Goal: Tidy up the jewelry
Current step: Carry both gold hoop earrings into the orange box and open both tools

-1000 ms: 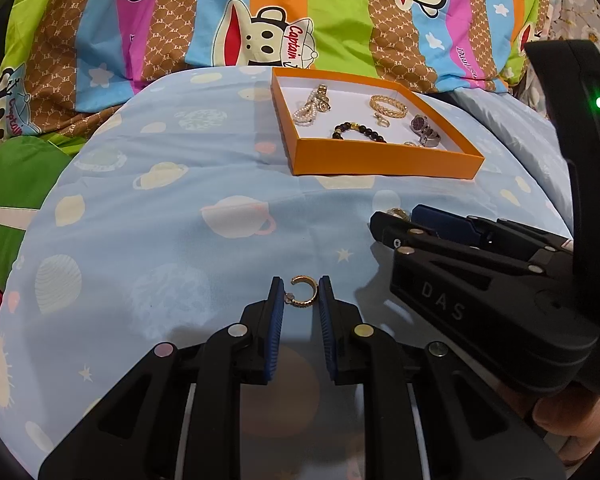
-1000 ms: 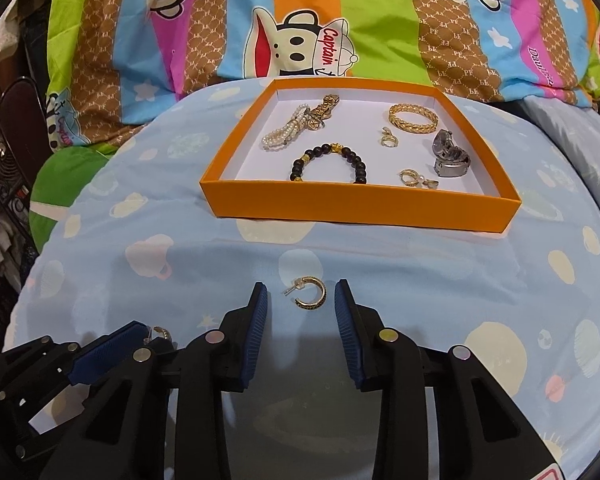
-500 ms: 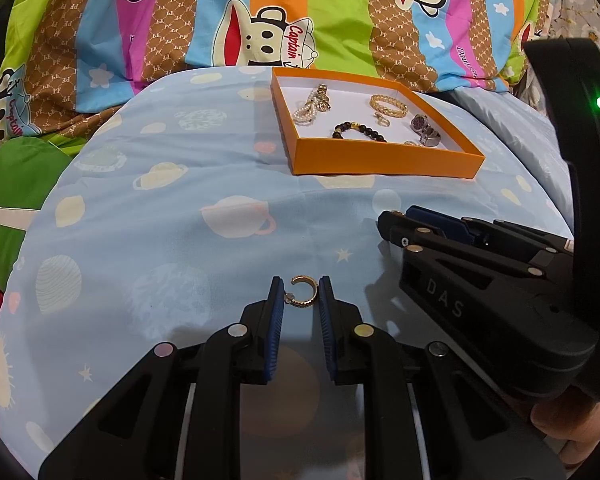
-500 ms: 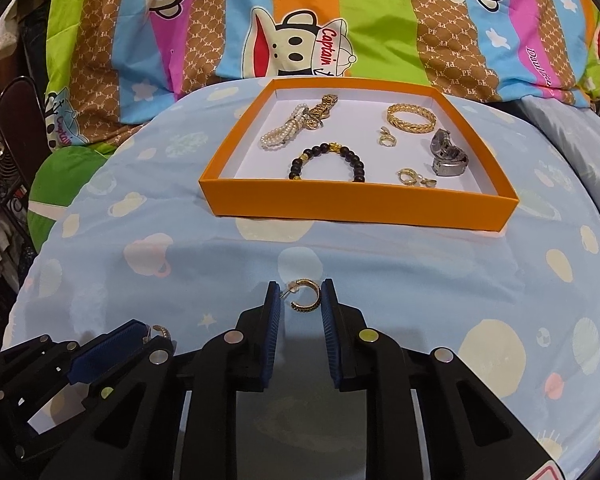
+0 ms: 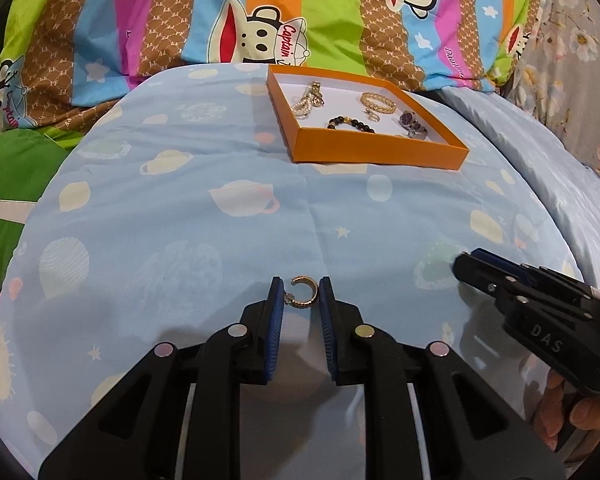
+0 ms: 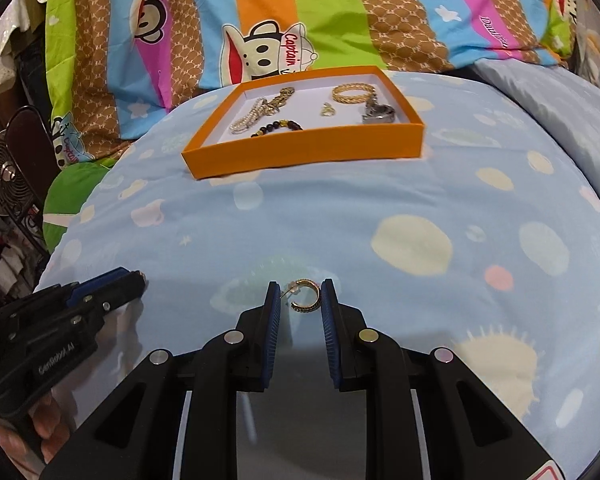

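Gold hoop earrings sit in both your grippers: the left gripper (image 5: 301,299) has one gold hoop earring (image 5: 303,293) pinched between its blue pads, and the right gripper (image 6: 300,297) clamps a second hoop earring (image 6: 307,295) the same way, both above the pale blue sheet (image 5: 180,208). Ahead of you, the orange tray (image 6: 312,148) holds a pearl bracelet (image 6: 249,120), a black bead bracelet (image 6: 278,127), a gold bangle (image 6: 351,93) and a watch (image 6: 378,112).

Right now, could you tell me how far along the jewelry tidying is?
Mostly done: the orange box already holds a pearl bracelet, bead bracelet, gold bangle and watch. In hand: each gripper, left and right, grips a gold hoop earring. Left: dropping both earrings into the box.
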`<control>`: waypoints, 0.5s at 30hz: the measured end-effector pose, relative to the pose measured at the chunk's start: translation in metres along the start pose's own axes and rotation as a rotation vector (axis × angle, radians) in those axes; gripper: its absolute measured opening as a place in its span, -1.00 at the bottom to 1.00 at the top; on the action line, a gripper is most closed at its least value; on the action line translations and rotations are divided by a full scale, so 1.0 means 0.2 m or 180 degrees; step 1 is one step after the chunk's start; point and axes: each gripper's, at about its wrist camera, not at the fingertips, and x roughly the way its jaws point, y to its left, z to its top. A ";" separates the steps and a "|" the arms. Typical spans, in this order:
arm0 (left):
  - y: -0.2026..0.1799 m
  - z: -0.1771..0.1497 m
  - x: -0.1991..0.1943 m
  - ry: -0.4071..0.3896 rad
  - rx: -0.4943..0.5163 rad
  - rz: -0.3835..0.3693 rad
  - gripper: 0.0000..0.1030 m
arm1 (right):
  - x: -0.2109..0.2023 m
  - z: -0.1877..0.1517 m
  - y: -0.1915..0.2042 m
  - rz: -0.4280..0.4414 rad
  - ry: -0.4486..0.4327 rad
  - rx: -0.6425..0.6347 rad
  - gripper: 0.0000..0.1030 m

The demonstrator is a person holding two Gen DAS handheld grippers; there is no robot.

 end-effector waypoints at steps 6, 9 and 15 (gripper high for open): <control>-0.03 0.00 0.01 0.0012 0.0076 -0.0005 -0.35 | -0.01 -0.02 -0.02 0.0023 0.0001 0.0042 -0.62; -0.08 0.00 0.02 0.0022 0.0209 0.0129 -0.33 | -0.01 -0.02 -0.01 0.0003 0.0000 0.0021 -0.62; -0.06 0.01 0.02 0.0021 0.0162 0.0158 -0.66 | -0.02 -0.03 -0.01 -0.0020 -0.0005 0.0006 -0.62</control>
